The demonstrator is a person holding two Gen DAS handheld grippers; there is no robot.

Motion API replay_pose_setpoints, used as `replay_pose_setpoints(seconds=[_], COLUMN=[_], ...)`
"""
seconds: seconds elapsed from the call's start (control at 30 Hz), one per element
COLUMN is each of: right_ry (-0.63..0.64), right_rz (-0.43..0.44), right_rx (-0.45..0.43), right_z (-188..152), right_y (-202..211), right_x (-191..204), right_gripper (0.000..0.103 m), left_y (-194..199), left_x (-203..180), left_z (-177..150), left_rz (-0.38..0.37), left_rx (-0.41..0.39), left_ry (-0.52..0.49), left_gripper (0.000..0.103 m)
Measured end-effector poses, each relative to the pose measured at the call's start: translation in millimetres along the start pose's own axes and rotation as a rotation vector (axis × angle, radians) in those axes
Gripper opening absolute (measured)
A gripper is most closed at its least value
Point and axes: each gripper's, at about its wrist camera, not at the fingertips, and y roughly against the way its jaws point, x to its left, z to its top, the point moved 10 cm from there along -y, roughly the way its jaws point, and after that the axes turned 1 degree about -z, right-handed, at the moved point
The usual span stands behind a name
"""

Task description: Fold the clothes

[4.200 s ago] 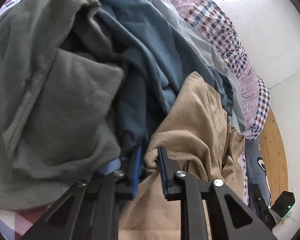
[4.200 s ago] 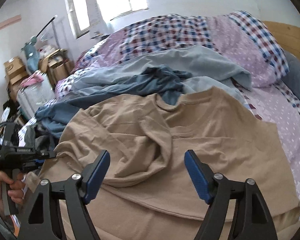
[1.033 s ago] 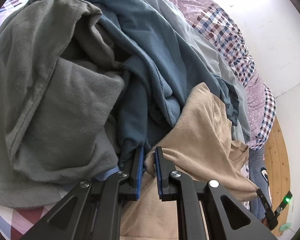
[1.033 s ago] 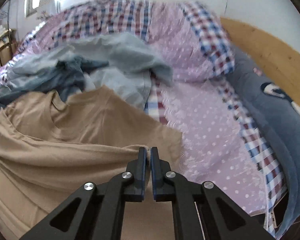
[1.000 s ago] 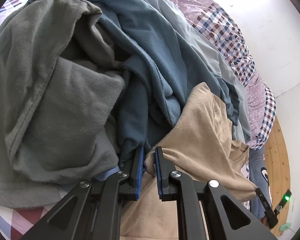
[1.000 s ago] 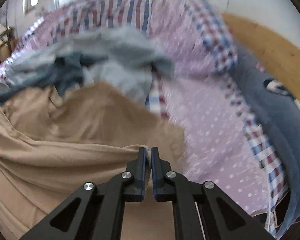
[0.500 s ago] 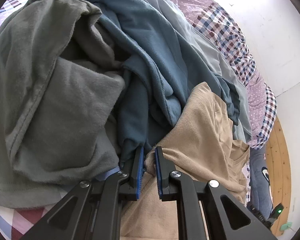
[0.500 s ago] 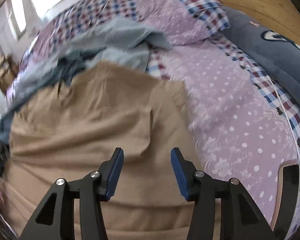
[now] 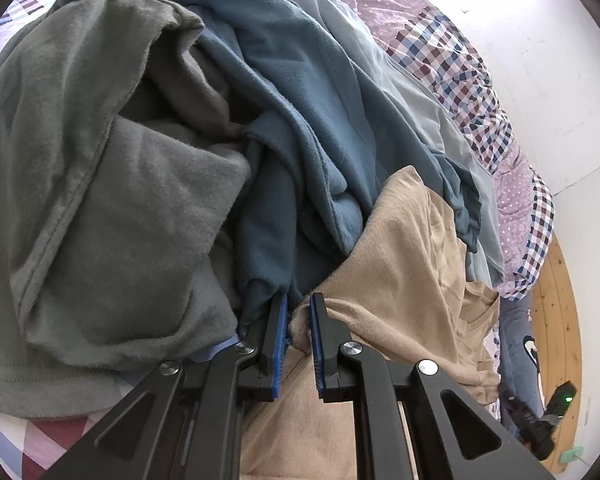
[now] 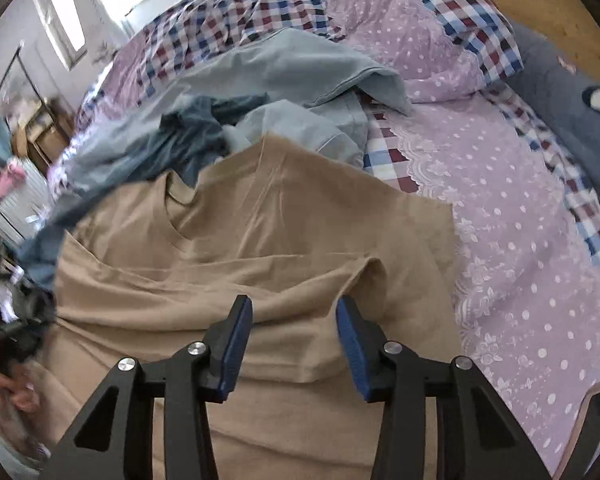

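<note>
Lying spread on the bed (image 10: 520, 208), the tan T-shirt (image 10: 284, 216) is serving as landmark. Left gripper (image 9: 299, 336) is pinching its bunched edge beside the teal fleece (image 9: 308, 92), likely anchoring it. Right gripper (image 10: 294, 344) is hovering above a sleeve fold, jaws standing wide apart, holding nothing.
</note>
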Motion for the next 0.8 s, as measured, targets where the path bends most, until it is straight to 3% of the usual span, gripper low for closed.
replay_pose_setpoints(seconds=[0.17, 0.33, 0.5, 0.53, 0.57, 0.63, 0.8], right_ry=[-0.016, 0.079, 0.199, 0.225, 0.252, 0.247, 0.216], right_rz=[-0.036, -0.107, -0.146, -0.154, -0.163, -0.152, -0.118], right_rx=[0.046, 0.079, 0.078, 0.084, 0.089, 0.095, 0.107], right_z=[-26, -52, -45, -43, -41, -41, -40], right_y=[0, -9, -26, -31, -36, -30, -10], right_x=[-28, -35, -19, -15, -11, -9, -8], right_gripper=[0.049, 0.049, 0.047, 0.038, 0.019, 0.007, 0.004], left_y=[0, 1, 0, 0, 0, 0, 0], left_x=[0, 0, 1, 1, 1, 1, 0], left_z=[0, -1, 0, 0, 0, 0, -1], left_rz=[-0.003, -0.008, -0.004, -0.003, -0.003, -0.003, -0.003], left_rx=[0.001, 0.003, 0.001, 0.001, 0.0, 0.0, 0.002], left_ry=[0.002, 0.006, 0.0, 0.0, 0.0, 0.0, -0.002], left_gripper=[0.011, 0.011, 0.011, 0.011, 0.011, 0.011, 0.011])
